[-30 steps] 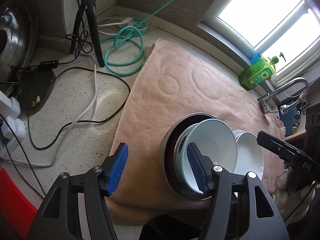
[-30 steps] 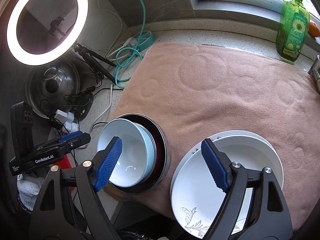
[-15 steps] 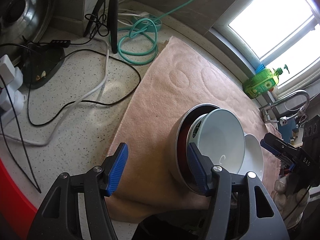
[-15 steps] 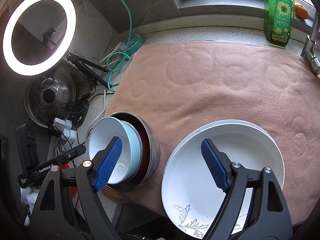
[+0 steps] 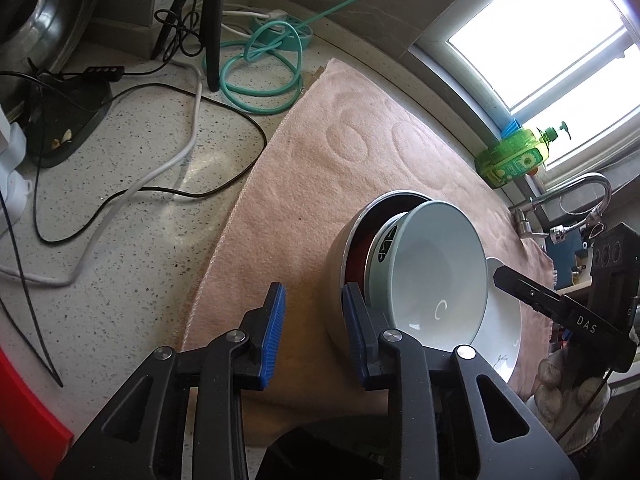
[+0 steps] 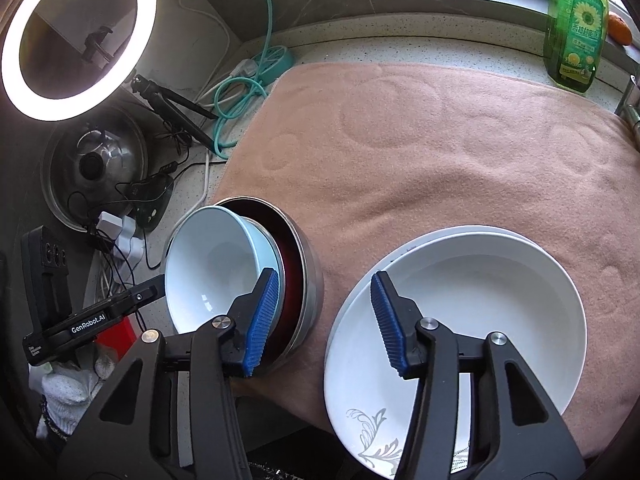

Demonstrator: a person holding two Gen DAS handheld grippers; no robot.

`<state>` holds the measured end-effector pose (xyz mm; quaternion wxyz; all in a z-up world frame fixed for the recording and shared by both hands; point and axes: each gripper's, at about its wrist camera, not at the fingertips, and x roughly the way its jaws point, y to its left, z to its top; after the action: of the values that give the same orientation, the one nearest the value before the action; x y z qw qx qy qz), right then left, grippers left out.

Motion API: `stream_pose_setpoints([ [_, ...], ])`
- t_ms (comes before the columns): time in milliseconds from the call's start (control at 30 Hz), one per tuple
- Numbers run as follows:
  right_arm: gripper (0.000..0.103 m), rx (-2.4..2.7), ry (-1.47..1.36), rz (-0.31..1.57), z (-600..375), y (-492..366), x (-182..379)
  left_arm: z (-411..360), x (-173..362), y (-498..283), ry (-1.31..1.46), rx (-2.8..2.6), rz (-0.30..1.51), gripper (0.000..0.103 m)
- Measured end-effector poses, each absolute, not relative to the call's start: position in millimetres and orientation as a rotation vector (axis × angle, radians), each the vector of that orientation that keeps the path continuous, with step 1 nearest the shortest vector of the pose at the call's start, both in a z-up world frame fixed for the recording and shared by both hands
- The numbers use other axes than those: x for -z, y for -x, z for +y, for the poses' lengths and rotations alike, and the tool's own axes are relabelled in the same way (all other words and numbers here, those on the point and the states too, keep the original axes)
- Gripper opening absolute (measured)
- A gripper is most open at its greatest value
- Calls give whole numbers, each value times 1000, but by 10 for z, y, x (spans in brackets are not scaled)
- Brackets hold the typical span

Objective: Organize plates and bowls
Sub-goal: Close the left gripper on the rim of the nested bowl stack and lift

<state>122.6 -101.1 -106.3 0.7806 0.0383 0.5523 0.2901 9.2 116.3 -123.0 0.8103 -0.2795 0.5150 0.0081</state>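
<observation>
A pale blue bowl (image 5: 436,268) sits nested in a steel bowl with a dark red inside (image 5: 340,256) at the near left of a pink towel (image 5: 352,148). The nested bowls also show in the right wrist view (image 6: 216,264). White plates (image 6: 472,312) are stacked to their right, the top one with a grey leaf pattern. My left gripper (image 5: 314,334) is open beside the steel bowl, its right finger near the bowl's wall. My right gripper (image 6: 320,320) is open and empty, hovering between the bowls and the plates.
Cables (image 5: 192,128), a teal hose (image 5: 260,64), a tripod (image 5: 212,20) and power strips lie on the speckled counter to the left. A ring light (image 6: 76,36) and a steel lid (image 6: 92,168) stand far left. A green soap bottle (image 6: 576,28) and a tap (image 5: 568,196) are by the window.
Both grippers' fingers have closed partway but stay open. The left gripper has moved forward toward the bowls. The right gripper has moved closer over the gap between bowls and plates.
</observation>
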Motion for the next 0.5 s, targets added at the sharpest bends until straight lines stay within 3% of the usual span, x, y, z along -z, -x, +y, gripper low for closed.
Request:
stream_pose_setpoints([
  [133, 36, -627, -85, 1212, -976, -1238, 1117, 1169, 1229, -100, 607, -9, 1099, 24],
  [500, 23, -639, -72, 1249, -903, -1262, 1225, 1085, 1230, -147, 576, 16, 1117, 17],
])
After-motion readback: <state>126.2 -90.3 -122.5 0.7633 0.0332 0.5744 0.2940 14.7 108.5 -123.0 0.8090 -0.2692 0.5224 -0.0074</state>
